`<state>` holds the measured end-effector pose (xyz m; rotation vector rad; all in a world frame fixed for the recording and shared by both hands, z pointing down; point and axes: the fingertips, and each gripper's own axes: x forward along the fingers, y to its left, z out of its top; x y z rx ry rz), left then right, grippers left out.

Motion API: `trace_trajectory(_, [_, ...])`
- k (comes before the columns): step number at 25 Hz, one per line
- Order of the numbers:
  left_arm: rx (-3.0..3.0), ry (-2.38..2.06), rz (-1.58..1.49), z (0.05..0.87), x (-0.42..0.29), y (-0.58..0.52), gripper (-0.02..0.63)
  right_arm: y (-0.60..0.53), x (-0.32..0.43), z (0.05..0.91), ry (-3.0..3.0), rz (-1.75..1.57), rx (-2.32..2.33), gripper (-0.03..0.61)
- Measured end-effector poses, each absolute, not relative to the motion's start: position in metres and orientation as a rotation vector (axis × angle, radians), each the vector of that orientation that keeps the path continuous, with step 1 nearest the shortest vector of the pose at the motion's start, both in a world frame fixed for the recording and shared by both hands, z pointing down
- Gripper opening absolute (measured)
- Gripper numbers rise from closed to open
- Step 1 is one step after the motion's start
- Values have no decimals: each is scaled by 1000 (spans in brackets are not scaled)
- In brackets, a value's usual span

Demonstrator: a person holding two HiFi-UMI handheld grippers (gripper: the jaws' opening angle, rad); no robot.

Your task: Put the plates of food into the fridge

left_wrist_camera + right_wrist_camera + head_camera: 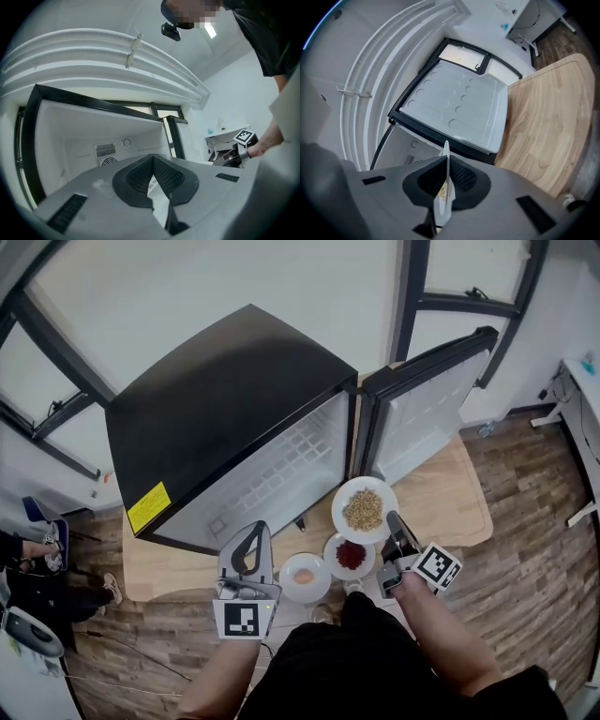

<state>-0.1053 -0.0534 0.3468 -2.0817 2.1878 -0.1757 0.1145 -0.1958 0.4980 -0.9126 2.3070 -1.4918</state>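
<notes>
Right tongs (392,519) pinch the grain plate (364,510) before the open fridge (281,465); left tongs (253,538) pressed together, empty; red-food plate (350,556) and orange-food plate (305,577) farther from the fridge.

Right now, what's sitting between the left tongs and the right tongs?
Two small plates, in the head view: the pale-orange plate nearer the left tongs, the red-food plate nearer the right tongs.

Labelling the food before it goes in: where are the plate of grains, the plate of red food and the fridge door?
plate of grains (364,484): head view, its bare top rim.
plate of red food (330,555): head view, its left rim.
fridge door (427,409): head view, its white inner liner.
</notes>
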Motion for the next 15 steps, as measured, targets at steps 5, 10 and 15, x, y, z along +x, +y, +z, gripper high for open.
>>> trace_trajectory(5, [-2010,2246,-174,344,-122,-39,5,-197,83,486,2371,-1487,-807,32])
trace_trajectory(10, [-1930,2303,-142,337,-137,-27,5,-198,56,479,2419,-1499,-737,32])
trace_trajectory(15, [-1860,2359,-136,333,-153,-16,4,-198,31,474,2463,-1517,-678,32])
